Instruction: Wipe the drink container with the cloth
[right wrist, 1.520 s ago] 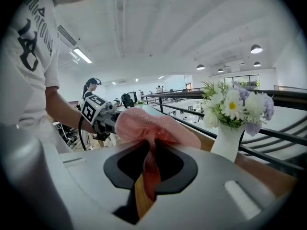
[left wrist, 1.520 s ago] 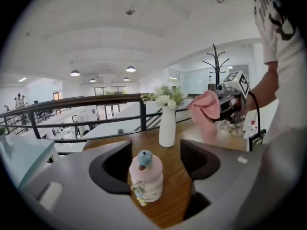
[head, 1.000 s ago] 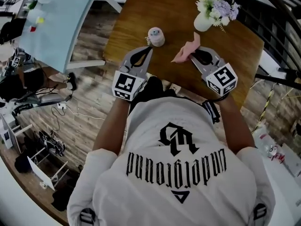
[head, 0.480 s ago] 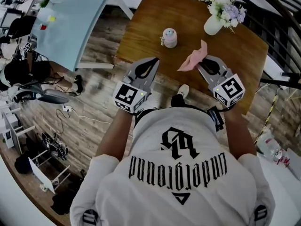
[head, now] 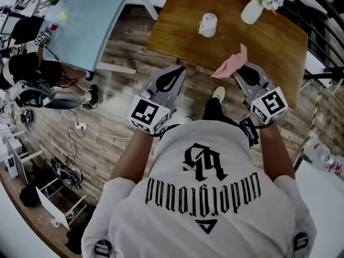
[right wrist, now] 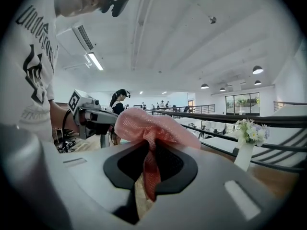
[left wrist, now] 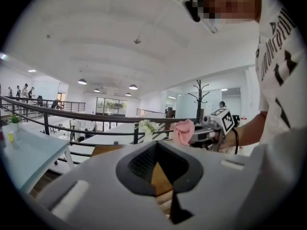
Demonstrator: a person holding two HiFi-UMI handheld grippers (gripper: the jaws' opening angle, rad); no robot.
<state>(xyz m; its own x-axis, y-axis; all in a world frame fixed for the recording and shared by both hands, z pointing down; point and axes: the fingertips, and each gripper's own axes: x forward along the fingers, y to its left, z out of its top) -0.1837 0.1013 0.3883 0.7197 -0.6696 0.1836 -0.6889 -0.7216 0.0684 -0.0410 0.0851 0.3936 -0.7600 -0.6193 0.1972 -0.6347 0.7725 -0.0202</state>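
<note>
Right hand-held gripper (head: pixel 241 71) pinching pink cloth (head: pixel 230 67), drink container (head: pixel 208 24) near flower vase (head: pixel 251 13)

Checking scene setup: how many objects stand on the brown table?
2: drink container toward the table's left, flower vase right of it. Far end is cropped; more may be hidden.

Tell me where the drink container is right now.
In the head view the drink container stands on the wooden table, top centre, left of the flower vase and well ahead of the pink cloth in the right gripper.
</note>
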